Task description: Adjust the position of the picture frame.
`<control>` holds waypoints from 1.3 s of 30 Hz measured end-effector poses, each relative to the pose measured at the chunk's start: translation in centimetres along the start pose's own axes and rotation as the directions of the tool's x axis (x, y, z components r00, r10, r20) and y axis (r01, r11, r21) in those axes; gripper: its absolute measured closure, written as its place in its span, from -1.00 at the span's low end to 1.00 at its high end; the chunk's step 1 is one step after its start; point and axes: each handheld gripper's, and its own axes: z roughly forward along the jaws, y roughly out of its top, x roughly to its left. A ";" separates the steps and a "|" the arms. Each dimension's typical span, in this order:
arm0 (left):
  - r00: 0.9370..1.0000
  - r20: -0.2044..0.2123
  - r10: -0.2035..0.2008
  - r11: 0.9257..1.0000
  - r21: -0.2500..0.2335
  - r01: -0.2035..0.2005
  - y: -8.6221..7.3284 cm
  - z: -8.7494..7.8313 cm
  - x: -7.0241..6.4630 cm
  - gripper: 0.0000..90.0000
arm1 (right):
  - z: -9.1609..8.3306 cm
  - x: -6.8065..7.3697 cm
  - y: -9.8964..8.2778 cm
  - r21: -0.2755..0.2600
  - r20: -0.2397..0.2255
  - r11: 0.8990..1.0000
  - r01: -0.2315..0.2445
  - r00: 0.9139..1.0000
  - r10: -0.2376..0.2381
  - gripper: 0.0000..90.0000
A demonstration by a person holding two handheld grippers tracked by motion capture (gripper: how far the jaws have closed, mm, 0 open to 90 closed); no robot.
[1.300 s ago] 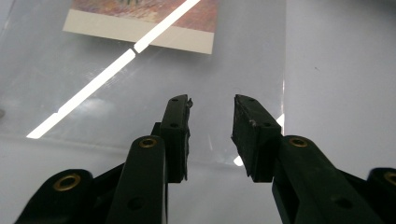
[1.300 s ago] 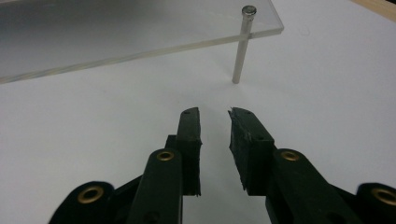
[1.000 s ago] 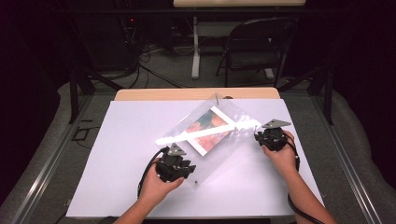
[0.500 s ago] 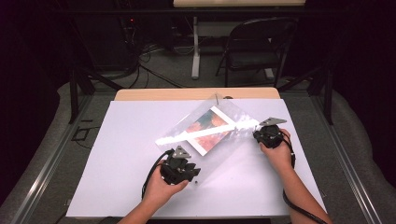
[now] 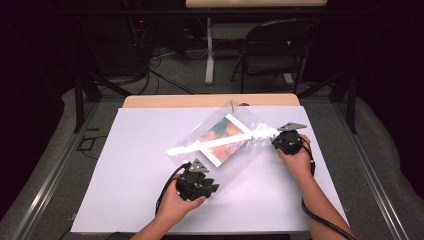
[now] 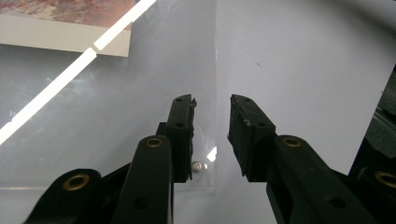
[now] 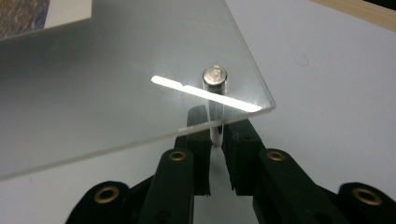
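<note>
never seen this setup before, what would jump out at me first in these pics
A clear acrylic frame with a reddish picture inside lies at an angle mid-table, a bright streak of glare across it. The right gripper is shut on a metal peg at the frame's corner. The left gripper sits open at the frame's near edge, one jaw on each side of that edge.
</note>
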 end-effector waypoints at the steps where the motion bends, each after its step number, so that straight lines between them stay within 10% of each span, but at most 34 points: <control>1: 1.000 -0.003 0.002 1.000 0.001 -0.002 0.0 0.0 0.0 0.55 | 0.2 0.0 0.1 -0.005 -0.001 1.000 -0.003 1.000 0.003 0.81; 14: 1.000 0.012 0.002 1.000 -0.005 -0.002 -0.3 0.1 -0.1 0.59 | 0.7 0.4 0.0 0.009 0.026 0.998 0.056 0.998 -0.056 0.90; 23: 0.999 0.046 -0.006 1.000 -0.006 0.007 -0.7 -0.1 -0.1 1.00 | -1.0 1.2 -0.3 0.053 0.010 0.996 0.074 0.997 -0.074 0.90; 39: 0.997 0.076 0.009 0.997 0.081 -0.016 -1.5 2.0 -1.8 1.00 | -4.7 3.0 -1.8 0.065 -0.031 0.995 0.071 0.997 -0.069 0.89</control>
